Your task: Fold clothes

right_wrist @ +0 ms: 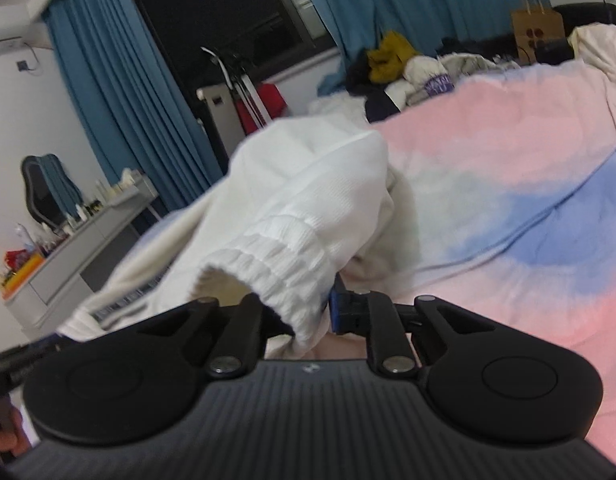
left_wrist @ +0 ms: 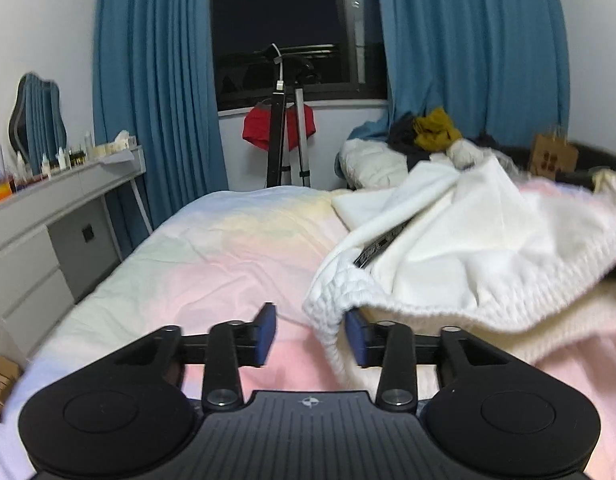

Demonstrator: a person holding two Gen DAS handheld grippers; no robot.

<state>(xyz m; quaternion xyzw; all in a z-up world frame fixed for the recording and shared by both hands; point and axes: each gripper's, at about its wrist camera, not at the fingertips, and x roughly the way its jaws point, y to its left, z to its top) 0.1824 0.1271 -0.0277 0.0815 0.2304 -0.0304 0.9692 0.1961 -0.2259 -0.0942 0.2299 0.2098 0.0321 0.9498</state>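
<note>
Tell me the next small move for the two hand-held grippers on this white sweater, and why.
Probably close the left hand-held gripper on the ribbed hem. Its jaws stand open, with the hem hanging against the right pad only. The right hand-held gripper already pinches a ribbed cuff of the white sweater, lifted off the bed. A second hold would let the sweater be spread flat.

white knit garment [left_wrist: 467,240], ribbed cuffs and hem, soft fleecy inner face. state: unfolded, rumpled, partly lifted off the bed [left_wrist: 212,248]. pose: one ribbed edge hangs down just beside the bed's near right part; a ribbed cuff [right_wrist: 268,264] opens toward the right wrist view, sleeve raised above the bed's pastel cover.
</note>
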